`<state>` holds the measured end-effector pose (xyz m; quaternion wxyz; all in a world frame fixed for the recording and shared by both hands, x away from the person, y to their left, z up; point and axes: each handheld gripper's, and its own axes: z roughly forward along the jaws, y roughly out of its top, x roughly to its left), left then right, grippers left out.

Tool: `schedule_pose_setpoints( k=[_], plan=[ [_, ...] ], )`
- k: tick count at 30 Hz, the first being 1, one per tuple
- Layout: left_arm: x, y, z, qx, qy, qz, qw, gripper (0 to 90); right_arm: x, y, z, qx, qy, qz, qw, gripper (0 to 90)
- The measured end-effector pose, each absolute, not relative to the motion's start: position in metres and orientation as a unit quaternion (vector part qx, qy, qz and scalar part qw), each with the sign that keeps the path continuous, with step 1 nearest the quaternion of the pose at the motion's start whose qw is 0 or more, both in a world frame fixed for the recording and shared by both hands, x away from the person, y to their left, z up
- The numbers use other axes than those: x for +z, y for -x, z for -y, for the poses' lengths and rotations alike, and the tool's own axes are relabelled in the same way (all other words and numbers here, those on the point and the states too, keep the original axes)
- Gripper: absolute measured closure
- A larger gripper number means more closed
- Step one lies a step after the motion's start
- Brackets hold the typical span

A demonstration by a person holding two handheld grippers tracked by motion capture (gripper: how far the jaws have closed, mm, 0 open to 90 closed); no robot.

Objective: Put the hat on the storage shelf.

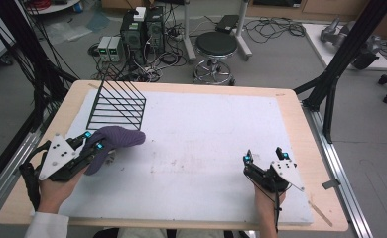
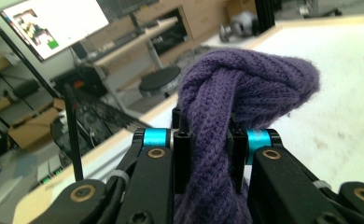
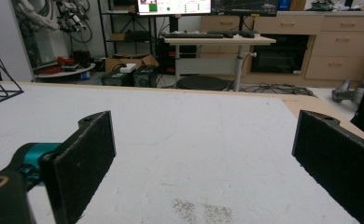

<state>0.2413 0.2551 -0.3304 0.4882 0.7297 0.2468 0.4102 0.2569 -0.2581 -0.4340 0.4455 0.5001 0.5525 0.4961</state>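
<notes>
Clamped tight in the left gripper jaws, purple knitted wool hat hangs just above the counter beside the black wire rack, right gripper jaws apart, and loose knit could snag those wires.

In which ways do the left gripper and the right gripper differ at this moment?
The left gripper is shut on the purple knit; the right gripper is open with nothing between its pads. The left sits near the wire rack; the right sits toward the table's other side. Both are black, hand-held, with teal parts.
</notes>
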Motion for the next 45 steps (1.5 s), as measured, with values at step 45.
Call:
schedule_pose_setpoints(
  k=[45],
  plan=[
    [-0.272, -0.269, -0.183, 0.379, -0.628, -0.150, 0.663, 78.2, -0.382, -0.319, 0.115, 0.680, -0.243, -0.615, 0.315, 5.2]
  ],
)
